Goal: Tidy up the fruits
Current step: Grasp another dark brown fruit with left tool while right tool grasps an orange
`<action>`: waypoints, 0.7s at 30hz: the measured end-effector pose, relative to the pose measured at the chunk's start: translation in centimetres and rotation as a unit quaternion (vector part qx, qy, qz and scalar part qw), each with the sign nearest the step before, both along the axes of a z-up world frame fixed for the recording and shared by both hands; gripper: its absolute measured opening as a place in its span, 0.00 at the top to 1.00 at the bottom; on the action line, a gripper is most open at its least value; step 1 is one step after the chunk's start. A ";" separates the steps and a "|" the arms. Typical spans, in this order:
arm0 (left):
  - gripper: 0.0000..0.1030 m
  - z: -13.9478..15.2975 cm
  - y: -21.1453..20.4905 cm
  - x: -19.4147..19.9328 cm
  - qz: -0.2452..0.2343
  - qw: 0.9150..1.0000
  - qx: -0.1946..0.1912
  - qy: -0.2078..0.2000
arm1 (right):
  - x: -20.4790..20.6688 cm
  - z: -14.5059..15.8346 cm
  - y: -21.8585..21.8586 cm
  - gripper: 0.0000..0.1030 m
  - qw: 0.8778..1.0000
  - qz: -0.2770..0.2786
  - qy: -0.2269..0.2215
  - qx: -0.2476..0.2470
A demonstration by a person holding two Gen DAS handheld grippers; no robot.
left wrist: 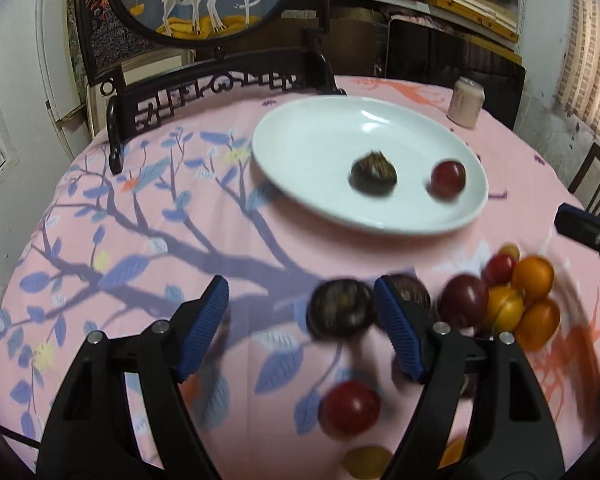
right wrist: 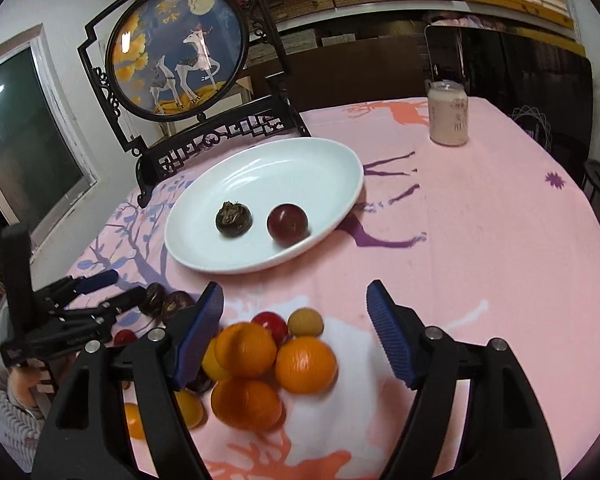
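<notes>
— Progress first: how much of the fruit is sorted?

— Little, I judge. The white plate [right wrist: 332, 160] carries only a dark water chestnut [right wrist: 233, 219] and one red plum [right wrist: 287, 224], lying a little apart. The rest sits in a loose pile on the worktop [right wrist: 480, 240]: three oranges [right wrist: 305, 364] bunched together, more red plums, a small tan fruit [right wrist: 306, 322] and two dark chestnuts [right wrist: 178, 303] beside them.

— And the jaws?

— Left gripper [left wrist: 302, 302] has its jaws spread, holding nothing, low over the cloth with a dark chestnut [left wrist: 342, 314] just inside its right finger. Right gripper [right wrist: 294, 306] is spread too, empty, hovering above the oranges.

— So most is left.

— Yes, nearly the whole pile seems still to go onto the plate.

— Surface and room?

— Worktop is covered by a pink cloth printed with purple branches and blue leaves. A pale jar [right wrist: 448, 118] stands near the far edge. Behind the plate stands a dark carved frame holding a round deer picture [right wrist: 176, 56]; shelves stacked with flat boxes line the back wall.
</notes>
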State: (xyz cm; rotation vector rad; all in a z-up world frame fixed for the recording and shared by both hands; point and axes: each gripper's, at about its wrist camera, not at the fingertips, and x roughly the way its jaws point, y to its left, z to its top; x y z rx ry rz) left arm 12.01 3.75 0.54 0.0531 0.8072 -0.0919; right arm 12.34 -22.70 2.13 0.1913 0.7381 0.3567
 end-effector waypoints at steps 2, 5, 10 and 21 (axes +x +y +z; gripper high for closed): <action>0.25 -0.3 -0.4 -0.1 -0.007 1.000 0.007 0.004 | -0.2 0.0 -0.1 0.28 1.000 -0.002 0.000 -0.001; 0.25 -1.1 -1.3 0.2 -0.017 0.999 0.026 0.012 | -0.2 0.0 -0.1 0.28 1.000 -0.001 0.000 -0.001; 0.17 -1.6 -0.5 1.0 -0.001 0.999 0.043 0.014 | -0.1 -0.3 -0.2 0.28 1.000 0.001 0.008 -0.002; 0.26 -2.4 -1.3 1.3 -0.012 0.997 0.068 0.020 | 0.2 -0.7 0.0 0.28 0.999 0.018 0.029 0.017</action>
